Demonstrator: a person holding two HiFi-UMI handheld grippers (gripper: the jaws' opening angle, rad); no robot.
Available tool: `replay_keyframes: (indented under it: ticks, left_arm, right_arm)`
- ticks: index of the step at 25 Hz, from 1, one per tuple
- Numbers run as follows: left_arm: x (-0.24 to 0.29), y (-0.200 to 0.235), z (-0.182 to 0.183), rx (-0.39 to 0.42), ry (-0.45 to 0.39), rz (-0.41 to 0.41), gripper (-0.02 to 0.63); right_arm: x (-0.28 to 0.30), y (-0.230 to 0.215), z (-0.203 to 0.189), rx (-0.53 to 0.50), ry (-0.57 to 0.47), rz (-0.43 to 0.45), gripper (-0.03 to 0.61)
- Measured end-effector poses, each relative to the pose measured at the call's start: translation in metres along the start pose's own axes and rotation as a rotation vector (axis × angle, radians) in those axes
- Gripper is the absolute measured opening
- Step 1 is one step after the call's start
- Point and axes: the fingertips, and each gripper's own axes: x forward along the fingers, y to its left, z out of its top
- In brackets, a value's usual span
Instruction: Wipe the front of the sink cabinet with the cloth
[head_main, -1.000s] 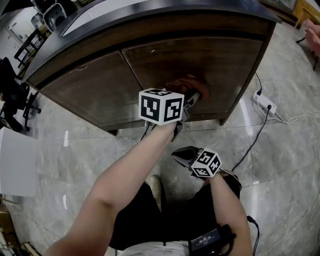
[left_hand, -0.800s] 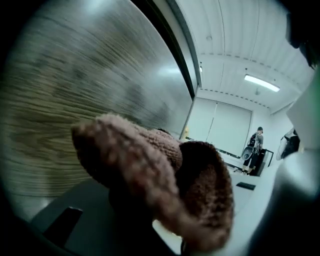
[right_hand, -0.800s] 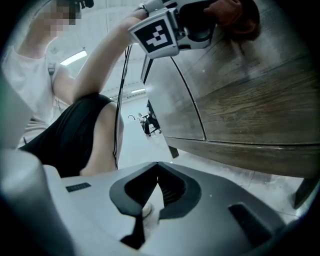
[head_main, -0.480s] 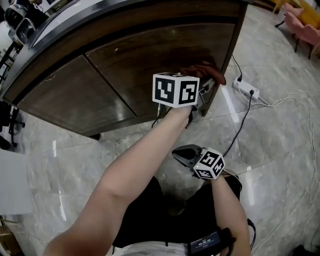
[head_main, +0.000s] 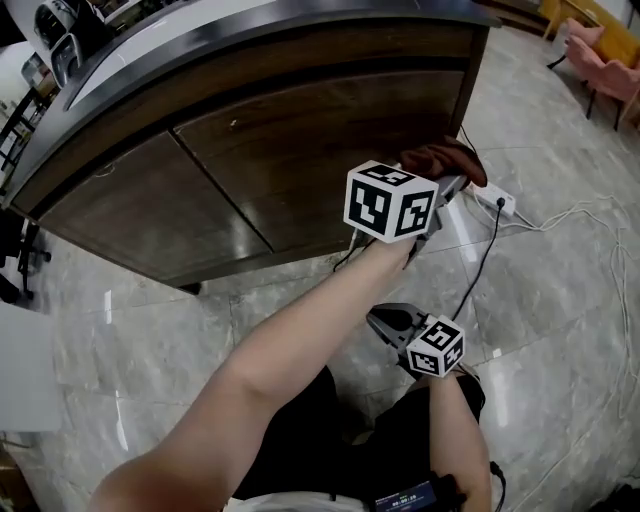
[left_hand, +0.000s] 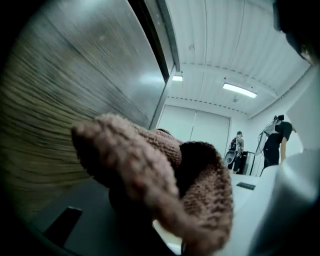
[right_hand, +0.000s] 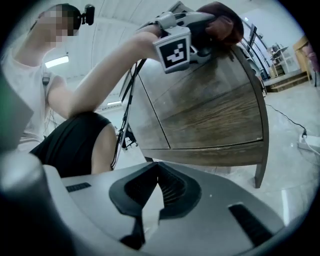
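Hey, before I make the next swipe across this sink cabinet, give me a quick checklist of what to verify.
1. Grip: left tool holds the cloth, bunched between its jaws: ok.
2. Contact: cloth pressed on the cabinet front: cannot tell; it sits at the right-hand edge.
3. Spare side: right tool shut, empty, low by the body: ok.
4. Footing: power strip and cable lie on the floor by that corner: not ok.

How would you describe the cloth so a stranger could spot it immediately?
Find the dark wooden sink cabinet. At its right front edge the left gripper holds the cloth. It is the only soft, reddish-brown knitted thing there.
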Motion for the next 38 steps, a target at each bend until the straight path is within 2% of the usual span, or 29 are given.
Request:
replay_keyframes:
  ticks: [4,7,11,16,21,27,31,34,38]
  left_arm:
    - [-0.034,0.010,0.015,-0.171,-0.053,-0.010,0.120]
    - [-0.070,0.025,0.030,-0.220,-0.094,0.036,0.120]
    - [-0.119,0.041,0.048,-0.205,-0.152,0.113,0.120]
    - [-0.174,0.058,0.051,-0.187,-0.151,0.184,0.120]
    - [-0.220,0.077,0.051,-0.188,-0.147,0.254,0.120]
    - [-0.274,0.091,0.049,-0.111,-0.129,0.366,0.120]
    - [-0.323,0.106,0.059,-0.068,-0.174,0.459,0.120]
    - [-0.351,0.106,0.080,-0.029,-0.261,0.452,0.120]
    - [-0.356,0.098,0.101,-0.045,-0.333,0.390,0.120]
  right_arm:
    - [0.012,-0.003,-0.002,0.023,-0.004,0.027,0.012]
    - [0.029,0.004,-0.009,0.018,0.027,0.076,0.012]
    - [0.049,0.010,-0.023,0.008,0.080,0.140,0.012]
    - [0.067,0.013,-0.041,0.006,0.142,0.183,0.012]
    - [0.094,0.022,-0.041,0.008,0.150,0.247,0.012]
    - [0.125,0.044,-0.040,-0.009,0.162,0.347,0.012]
    - [0.146,0.058,-0.039,-0.017,0.168,0.399,0.012]
    - [0.160,0.072,-0.039,-0.030,0.175,0.443,0.012]
    - [0.164,0.087,-0.044,-0.050,0.195,0.468,0.012]
